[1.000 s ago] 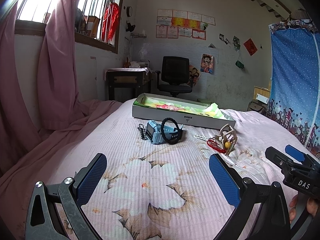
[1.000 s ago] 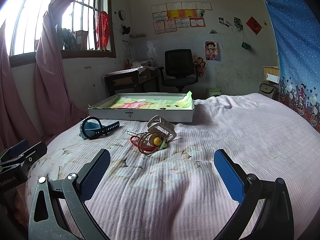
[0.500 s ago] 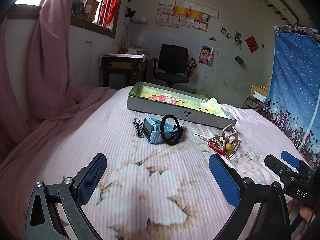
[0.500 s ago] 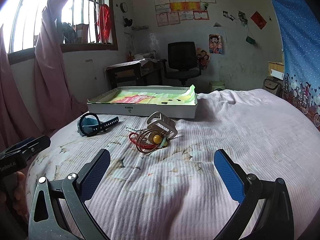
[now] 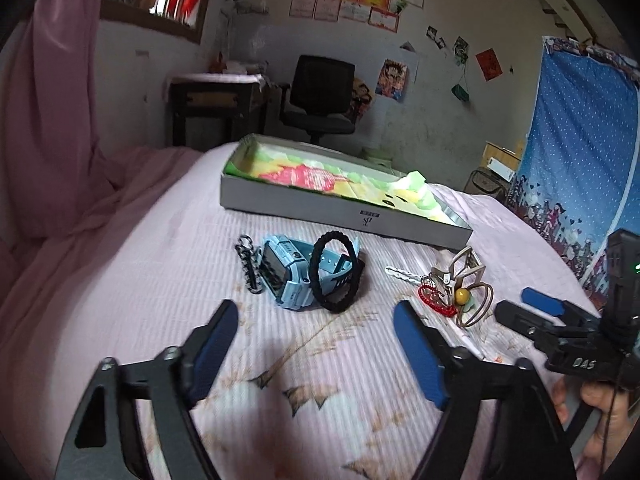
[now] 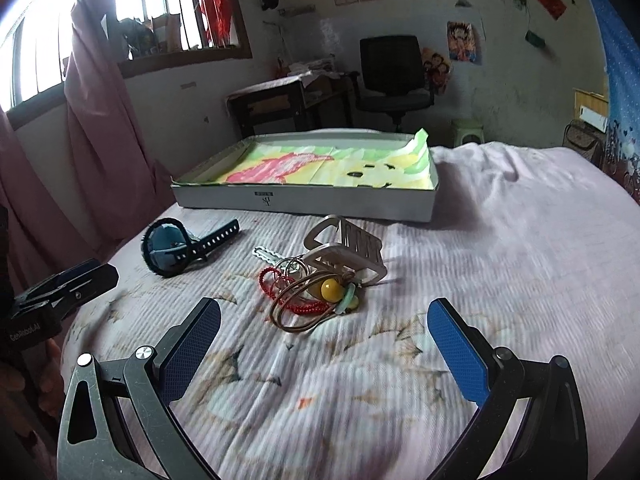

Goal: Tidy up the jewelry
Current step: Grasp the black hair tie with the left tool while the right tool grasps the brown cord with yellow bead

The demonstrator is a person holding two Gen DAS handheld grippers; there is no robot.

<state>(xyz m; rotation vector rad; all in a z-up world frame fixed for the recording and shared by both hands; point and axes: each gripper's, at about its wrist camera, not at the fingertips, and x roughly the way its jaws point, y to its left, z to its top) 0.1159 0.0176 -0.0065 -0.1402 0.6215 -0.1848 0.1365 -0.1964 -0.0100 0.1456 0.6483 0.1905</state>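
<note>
We are closing our empty left gripper (image 5: 314, 346) short of the blue watch (image 5: 290, 276); our right gripper (image 6: 324, 338) is gaping before tangled bracelets (image 6: 316, 292), risking snagging several together.

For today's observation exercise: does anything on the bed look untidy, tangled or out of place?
Yes. The box holds no jewelry, only its colourful paper lining. Rings, a red cord and a yellow bead lie tangled in one heap on the bedspread, and a black hair tie is looped around the blue watch.
</note>
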